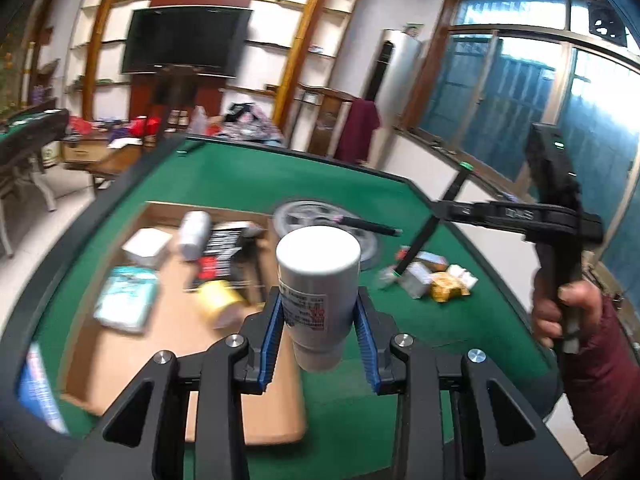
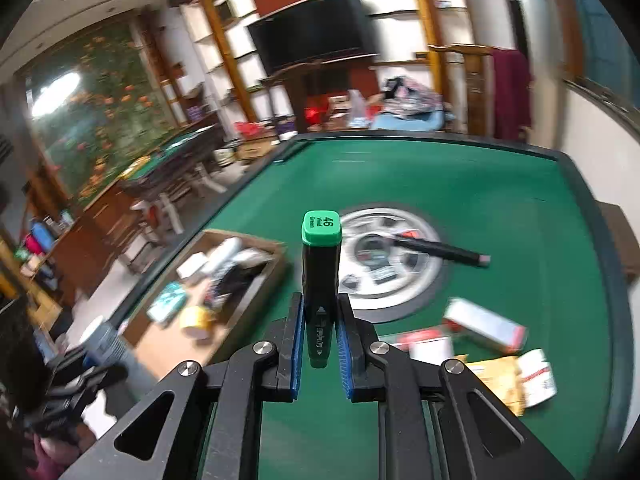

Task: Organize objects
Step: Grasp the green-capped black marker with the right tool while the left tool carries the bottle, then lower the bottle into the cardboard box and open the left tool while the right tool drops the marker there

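A: What is the left gripper [image 1: 318, 330] holding?

B: A white bottle [image 1: 318, 292], clamped between the blue pads [image 1: 270, 340] at lower centre of the left wrist view. Its label print is too small and blurred to read, and its lower end hangs below the fingers.

A: And the right gripper [image 2: 320, 336]?

B: Its fingers are pressed narrow on a black marker [image 2: 321, 288] with a green cap [image 2: 322, 229], standing upright at centre of the right wrist view. The cap reads "46"; the smaller words under it I cannot make out.

A: Where are the other things?

B: A cardboard box [image 2: 240, 300] lies at the left of the green table [image 2: 500, 200]. Inside it are a yellow roll [image 2: 196, 322], a white tube [image 2: 224, 254] and dark packets, all smeared by blur. A second black marker [image 2: 440, 249] lies across the round silver hub [image 2: 390, 264] at the table's middle. Small boxes [image 2: 486, 326] lie in a heap at lower right, one partly cut off behind the gripper frame.

A: Is the right gripper visible from the left side?

B: Yes, at the right edge of the left wrist view, the right hand [image 1: 568, 312] grips its handle, the marker pointing down toward the small boxes. Its fingertips are too thin and blurred there to judge.
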`<act>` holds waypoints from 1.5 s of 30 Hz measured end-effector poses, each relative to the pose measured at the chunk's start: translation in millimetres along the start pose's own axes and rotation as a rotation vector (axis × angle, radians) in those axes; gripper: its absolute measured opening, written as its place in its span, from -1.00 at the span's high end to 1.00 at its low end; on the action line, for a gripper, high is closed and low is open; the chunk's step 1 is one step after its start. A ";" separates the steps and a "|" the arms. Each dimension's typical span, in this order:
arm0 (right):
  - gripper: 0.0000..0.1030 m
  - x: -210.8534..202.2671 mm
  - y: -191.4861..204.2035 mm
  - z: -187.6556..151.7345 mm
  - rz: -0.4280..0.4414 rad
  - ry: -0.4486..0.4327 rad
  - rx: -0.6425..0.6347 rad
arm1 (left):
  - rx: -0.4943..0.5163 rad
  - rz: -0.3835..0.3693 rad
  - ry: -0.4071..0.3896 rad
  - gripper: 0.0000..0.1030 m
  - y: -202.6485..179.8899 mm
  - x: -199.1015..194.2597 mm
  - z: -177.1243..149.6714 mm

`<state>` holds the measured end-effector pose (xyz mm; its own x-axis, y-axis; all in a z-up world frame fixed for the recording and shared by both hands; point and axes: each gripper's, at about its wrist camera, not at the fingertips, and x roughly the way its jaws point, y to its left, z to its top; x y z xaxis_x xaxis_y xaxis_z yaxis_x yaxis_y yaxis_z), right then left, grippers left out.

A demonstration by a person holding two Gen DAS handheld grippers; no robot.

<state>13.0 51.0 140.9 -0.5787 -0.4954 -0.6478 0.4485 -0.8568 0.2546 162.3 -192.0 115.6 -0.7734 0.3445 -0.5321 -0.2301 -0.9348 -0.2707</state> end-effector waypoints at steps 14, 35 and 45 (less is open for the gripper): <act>0.67 87.8 102.9 -46.1 0.305 0.218 0.008 | -0.088 0.174 0.189 0.35 87.1 31.1 -12.7; 0.67 213.3 137.5 -14.2 0.276 0.349 0.080 | -0.127 0.234 0.307 0.35 130.1 97.2 12.9; 0.67 236.7 139.0 -14.4 0.247 0.391 0.100 | -0.156 0.211 0.253 0.05 133.6 80.6 16.3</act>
<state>-51.8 -183.4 12.7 -0.1542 -0.6112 -0.7763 0.4616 -0.7393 0.4903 59.6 -290.6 49.7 -0.6189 0.1745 -0.7658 0.0264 -0.9698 -0.2424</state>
